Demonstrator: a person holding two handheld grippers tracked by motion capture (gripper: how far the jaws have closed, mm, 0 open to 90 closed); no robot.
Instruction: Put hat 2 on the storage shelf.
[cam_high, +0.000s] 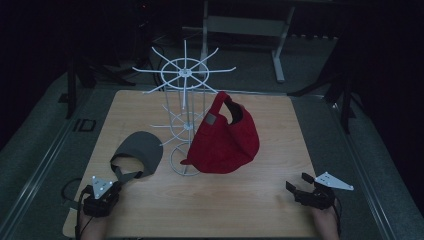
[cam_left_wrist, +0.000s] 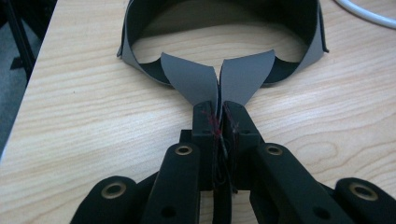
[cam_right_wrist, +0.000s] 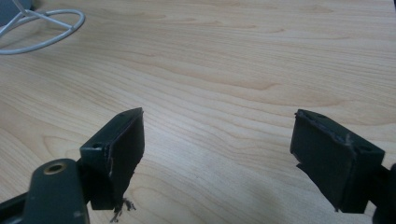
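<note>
high view: dim, dark surround | gripper views: brighter, even, soft shadows, near parts blurred

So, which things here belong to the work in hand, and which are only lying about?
In the job:
- grey visor, its two strap ends pinched together
- left gripper, shut on those strap ends
- white wire rack

Lying about:
- red cap, leaning at the rack
- right gripper, open over bare table
</note>
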